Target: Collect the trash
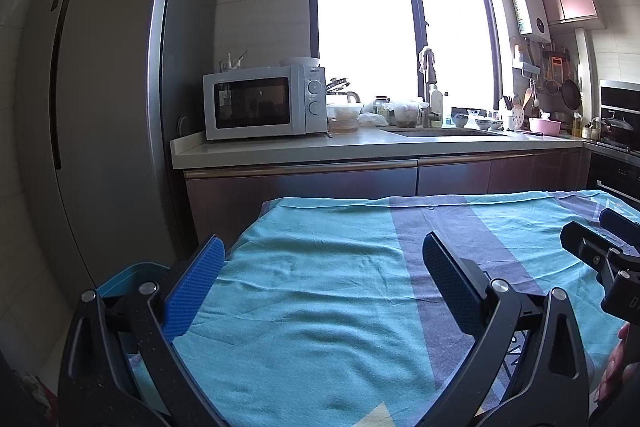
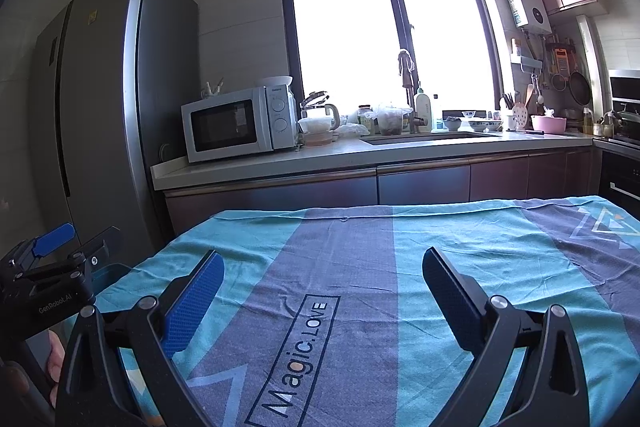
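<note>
Matt, wrinkled cloth tablecloth (image 2: pixel 360 267); glossy metal fridge (image 1: pixel 112 107); textured blue jaws

The cloth (image 2: pixel 360 267) carries "Magic.LOVE" printed in a dark box, just in front of the right gripper (image 2: pixel 323 291). "GenRobot.AI" stands in white on the left gripper (image 2: pixel 56 255), left of that box. The microwave (image 2: pixel 240 123) brand is too small to read.
</note>
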### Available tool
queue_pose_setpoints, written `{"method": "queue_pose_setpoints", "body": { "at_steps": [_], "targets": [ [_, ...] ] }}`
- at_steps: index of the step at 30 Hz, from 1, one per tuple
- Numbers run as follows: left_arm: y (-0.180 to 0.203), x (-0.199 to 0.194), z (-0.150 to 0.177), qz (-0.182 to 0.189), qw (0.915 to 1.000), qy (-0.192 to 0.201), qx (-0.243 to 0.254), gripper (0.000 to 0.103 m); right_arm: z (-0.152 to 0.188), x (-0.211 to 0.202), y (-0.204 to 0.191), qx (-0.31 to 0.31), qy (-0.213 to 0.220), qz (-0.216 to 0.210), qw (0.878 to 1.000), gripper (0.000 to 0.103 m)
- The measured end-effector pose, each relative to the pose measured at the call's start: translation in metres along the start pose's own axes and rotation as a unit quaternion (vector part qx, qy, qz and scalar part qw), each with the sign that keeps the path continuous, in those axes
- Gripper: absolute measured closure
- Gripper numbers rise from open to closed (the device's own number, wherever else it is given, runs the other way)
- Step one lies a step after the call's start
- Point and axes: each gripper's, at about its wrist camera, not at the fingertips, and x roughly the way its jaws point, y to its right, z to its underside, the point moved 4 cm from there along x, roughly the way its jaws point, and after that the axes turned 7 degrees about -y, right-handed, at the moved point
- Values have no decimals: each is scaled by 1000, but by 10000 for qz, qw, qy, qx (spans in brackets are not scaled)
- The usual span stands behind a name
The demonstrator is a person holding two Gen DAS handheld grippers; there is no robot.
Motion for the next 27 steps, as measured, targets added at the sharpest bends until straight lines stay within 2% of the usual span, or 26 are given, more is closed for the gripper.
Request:
{"method": "queue_pose_setpoints", "body": {
  "at_steps": [27],
  "targets": [
    [1, -2, -1, -8, 10000, 21, 14, 5, -4, -1, 0, 5, 11, -8, 10000, 7]
  ]
}}
